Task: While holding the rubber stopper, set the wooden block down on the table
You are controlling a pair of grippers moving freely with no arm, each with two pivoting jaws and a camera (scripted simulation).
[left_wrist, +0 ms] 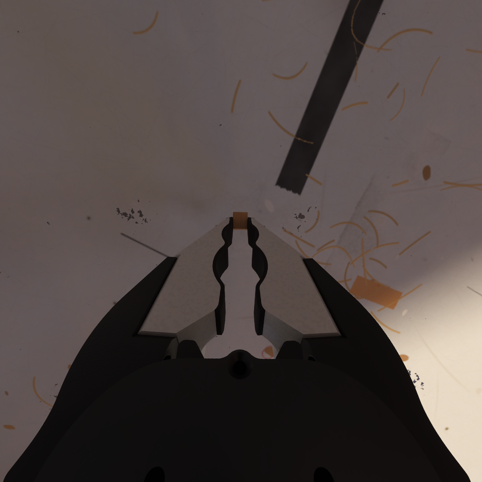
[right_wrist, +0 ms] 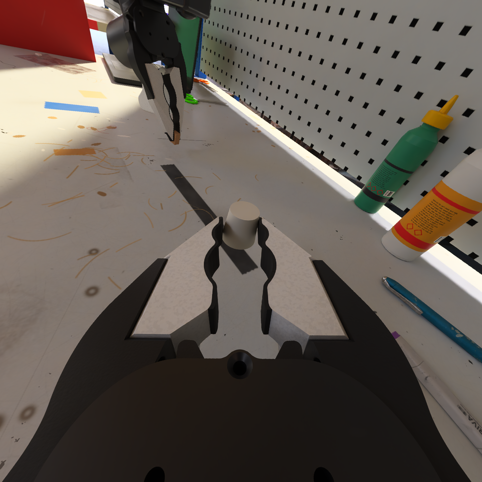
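My left gripper points down at the table and is shut on a small tan wooden block held at its fingertips. In the right wrist view the left gripper hangs far ahead with the block at or just above the table top; I cannot tell whether it touches. My right gripper is shut on a pale grey tapered rubber stopper, held above the table over a strip of black tape.
The white table is scuffed, with orange scratches, orange tape and blue tape. A pegboard wall runs along the right. A green bottle, a white and orange bottle, a blue pen and a red panel stand around.
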